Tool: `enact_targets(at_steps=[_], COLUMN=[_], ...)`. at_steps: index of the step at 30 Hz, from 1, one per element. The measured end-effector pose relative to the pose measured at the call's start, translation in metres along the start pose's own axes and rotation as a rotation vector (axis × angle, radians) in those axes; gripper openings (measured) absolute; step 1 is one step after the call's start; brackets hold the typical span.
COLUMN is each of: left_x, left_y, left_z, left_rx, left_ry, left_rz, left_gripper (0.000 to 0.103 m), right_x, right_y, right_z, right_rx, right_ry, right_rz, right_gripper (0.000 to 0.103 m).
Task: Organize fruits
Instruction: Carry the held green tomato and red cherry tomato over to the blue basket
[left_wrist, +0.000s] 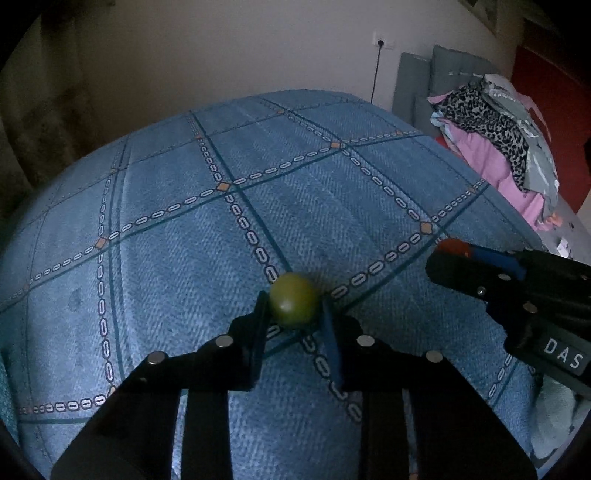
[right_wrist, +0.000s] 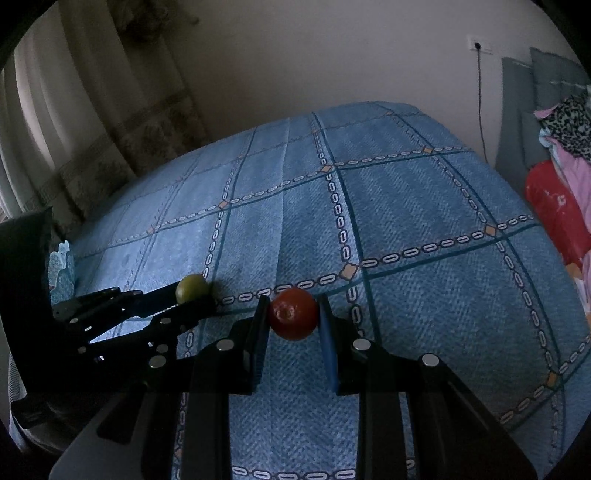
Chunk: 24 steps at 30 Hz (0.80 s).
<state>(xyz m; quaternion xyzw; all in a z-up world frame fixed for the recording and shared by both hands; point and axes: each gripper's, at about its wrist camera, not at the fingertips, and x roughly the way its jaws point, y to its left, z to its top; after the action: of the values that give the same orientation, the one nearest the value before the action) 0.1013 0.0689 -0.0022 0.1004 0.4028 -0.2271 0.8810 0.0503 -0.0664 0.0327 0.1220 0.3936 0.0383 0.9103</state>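
Left gripper (left_wrist: 293, 308) pinches a green fruit (left_wrist: 293, 304), right gripper (right_wrist: 293, 314) a red fruit (right_wrist: 293, 314), side by side

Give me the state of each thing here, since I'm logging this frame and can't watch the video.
Left gripper: shut on the green fruit.
Green fruit: held between the left fingers, over the blue bedspread.
Right gripper: shut on the red fruit.
Red fruit: held between the right fingers.
Pile of clothes: heaped beside the bed.
Cable: plugged into the wall socket.
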Motion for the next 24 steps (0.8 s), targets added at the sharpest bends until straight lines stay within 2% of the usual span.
enact_targets(at_steps=[15, 24], left_x=[-0.059, -0.098], left_y=[0.008, 0.028], left_z=[-0.011, -0.028], left_rx=[-0.033, -0.105], left_ry=[-0.098, -0.143], left_rz=[0.078, 0.132], left_gripper=[0.028, 0.028], right_x=[-0.006, -0.018], right_y=[0.014, 0.037], right_z=[-0.003, -0.008], right_rx=[-0.034, -0.084], right_ry=[-0.017, -0.042], right_rz=[-0.005, 0.005], right_gripper=[0.026, 0.026])
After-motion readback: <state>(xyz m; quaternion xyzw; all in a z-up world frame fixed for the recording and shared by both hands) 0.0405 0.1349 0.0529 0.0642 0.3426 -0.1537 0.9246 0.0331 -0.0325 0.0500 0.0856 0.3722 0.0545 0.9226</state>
